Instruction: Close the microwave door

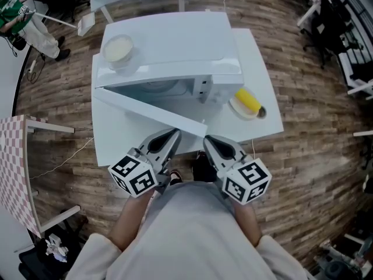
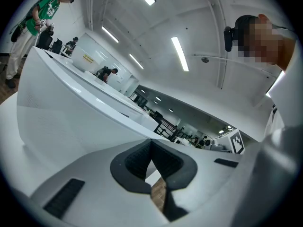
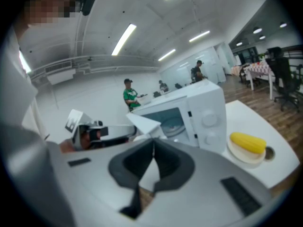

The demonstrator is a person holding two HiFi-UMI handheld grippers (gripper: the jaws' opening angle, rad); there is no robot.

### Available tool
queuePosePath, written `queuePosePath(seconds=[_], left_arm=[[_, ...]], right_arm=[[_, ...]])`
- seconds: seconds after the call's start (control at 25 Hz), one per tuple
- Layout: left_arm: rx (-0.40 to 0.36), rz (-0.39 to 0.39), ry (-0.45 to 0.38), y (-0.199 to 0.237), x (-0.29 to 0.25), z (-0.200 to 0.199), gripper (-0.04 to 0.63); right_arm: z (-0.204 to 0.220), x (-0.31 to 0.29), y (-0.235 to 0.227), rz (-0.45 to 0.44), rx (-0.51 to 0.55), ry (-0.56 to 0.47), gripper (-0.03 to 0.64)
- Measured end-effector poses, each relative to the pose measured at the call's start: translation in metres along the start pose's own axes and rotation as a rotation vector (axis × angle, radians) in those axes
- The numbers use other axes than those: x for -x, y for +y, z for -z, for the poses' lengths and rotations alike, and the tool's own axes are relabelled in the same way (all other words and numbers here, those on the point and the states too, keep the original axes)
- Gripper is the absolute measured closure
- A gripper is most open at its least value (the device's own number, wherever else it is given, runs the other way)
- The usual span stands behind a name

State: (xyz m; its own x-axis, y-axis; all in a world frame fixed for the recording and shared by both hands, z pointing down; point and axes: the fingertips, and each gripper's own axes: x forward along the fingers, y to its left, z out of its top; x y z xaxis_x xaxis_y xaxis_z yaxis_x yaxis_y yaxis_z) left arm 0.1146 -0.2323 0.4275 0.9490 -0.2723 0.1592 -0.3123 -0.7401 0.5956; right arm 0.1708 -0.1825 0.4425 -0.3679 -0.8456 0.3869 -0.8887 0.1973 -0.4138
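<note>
Two closed tools, microwave (image 1: 175,45) door (image 1: 148,111) open

Left tool (image 1: 173,136) and right tool (image 1: 208,142) hover just before the microwave, jaws together on nothing, either side of the door's free edge. Corn (image 1: 247,100) lies right of the microwave; a bowl (image 1: 118,49) sits on top.

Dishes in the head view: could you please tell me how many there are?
2: a bowl atop the microwave, at its left, and a plate holding corn on the table to its right. The microwave cavity is partly hidden.
</note>
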Motion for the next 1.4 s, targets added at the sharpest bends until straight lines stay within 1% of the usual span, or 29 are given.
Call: queuePosePath(seconds=[0.16,0.64,1.2,1.4], left_arm=[[0.014,-0.008,-0.004,0.006,-0.009,-0.003,0.578],[0.012,-0.022,-0.011,0.013,-0.046,-0.016,0.578],[0.011,-0.048,-0.035,0.006,-0.086,-0.015,0.578],[0.011,-0.074,-0.059,0.005,-0.098,-0.016,0.578]], right_arm=[[-0.005,-0.005,-0.009,-0.013,0.0,0.003,0.594],[-0.027,-0.022,-0.031,-0.075,0.019,0.023,0.594],[-0.041,-0.02,-0.061,-0.139,0.06,0.039,0.594],[-0.044,-0.015,-0.073,-0.157,0.075,0.044,0.594]])
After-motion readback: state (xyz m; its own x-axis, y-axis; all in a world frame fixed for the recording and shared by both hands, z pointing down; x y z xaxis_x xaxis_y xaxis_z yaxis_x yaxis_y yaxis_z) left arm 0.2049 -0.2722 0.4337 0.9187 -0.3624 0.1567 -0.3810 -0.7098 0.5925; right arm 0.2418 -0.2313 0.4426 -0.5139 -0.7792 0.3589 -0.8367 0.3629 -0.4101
